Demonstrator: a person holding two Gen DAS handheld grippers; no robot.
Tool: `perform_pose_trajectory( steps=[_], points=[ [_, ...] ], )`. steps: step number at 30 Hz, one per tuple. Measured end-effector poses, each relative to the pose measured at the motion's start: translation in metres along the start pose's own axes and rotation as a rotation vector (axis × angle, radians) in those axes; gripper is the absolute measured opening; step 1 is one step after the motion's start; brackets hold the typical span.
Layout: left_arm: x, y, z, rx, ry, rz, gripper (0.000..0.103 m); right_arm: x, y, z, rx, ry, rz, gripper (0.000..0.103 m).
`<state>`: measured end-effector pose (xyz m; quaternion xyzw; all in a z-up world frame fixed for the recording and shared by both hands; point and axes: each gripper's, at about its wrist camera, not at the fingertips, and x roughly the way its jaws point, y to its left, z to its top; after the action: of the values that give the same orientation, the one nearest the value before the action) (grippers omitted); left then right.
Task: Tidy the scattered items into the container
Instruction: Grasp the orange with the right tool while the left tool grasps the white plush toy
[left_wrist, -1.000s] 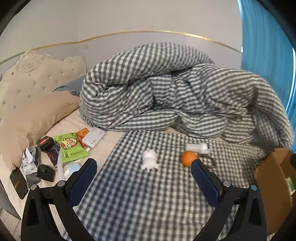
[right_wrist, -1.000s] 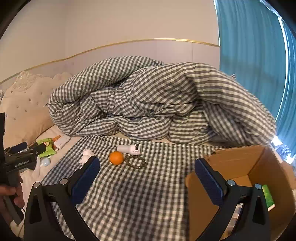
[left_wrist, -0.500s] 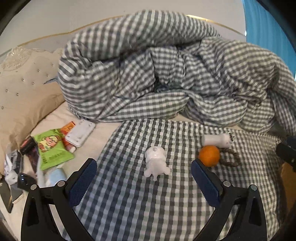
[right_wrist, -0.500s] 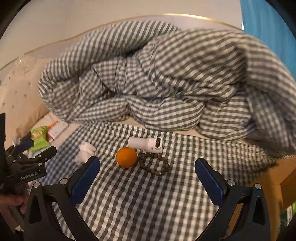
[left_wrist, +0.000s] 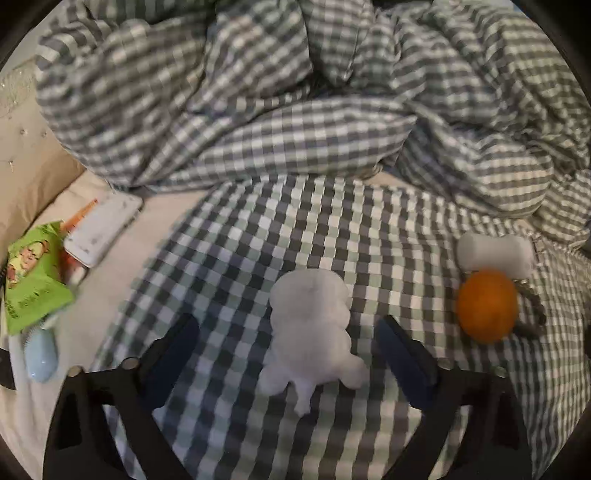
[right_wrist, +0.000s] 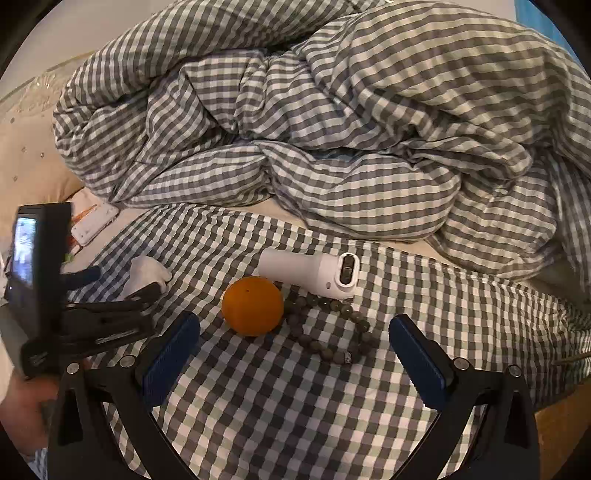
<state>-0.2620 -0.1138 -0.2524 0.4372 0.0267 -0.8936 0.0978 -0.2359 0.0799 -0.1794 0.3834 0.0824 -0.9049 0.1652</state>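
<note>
Gingham duvet: grey-and-white check, bunched high along the far side of the bed.
Checked sheet: same gingham, spread flat on the bed's near part, carrying the loose items.
Left hand-held gripper: jaws closing, pads not yet touching; white figurine between them.
Right hand-held gripper: jaws wide apart, nothing between the pads; orange and beads just beyond.
White figurine: lying on the sheet.
White cylindrical device: lying behind the orange.
Orange: touching the bead bracelet.
Green packet: at the bed's left edge.
</note>
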Motion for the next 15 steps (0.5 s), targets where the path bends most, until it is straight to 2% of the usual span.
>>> perform_pose_trajectory(
  steps=[1, 3, 4, 7, 15],
  points=[
    [0.003, -0.002, -0.001, 0.006, 0.009, 0.001, 0.083, 0.003, 0.002, 0.001, -0.007, 0.002, 0.001, 0.103],
    [0.013, -0.006, -0.005, 0.027, 0.039, 0.004, 0.057, 0.008, 0.006, 0.003, -0.018, 0.004, 0.004, 0.103],
    [0.016, -0.006, -0.007, 0.03, 0.049, 0.004, 0.057, 0.011, 0.008, 0.004, -0.021, 0.008, 0.006, 0.103],
    [0.004, -0.003, -0.011, 0.018, -0.019, 0.049, 0.056, 0.02, 0.014, 0.004, -0.029, 0.02, 0.015, 0.103],
    [-0.052, 0.031, -0.011, -0.068, -0.103, 0.047, 0.056, 0.06, 0.034, 0.0, -0.082, 0.077, 0.002, 0.103]
  ],
)
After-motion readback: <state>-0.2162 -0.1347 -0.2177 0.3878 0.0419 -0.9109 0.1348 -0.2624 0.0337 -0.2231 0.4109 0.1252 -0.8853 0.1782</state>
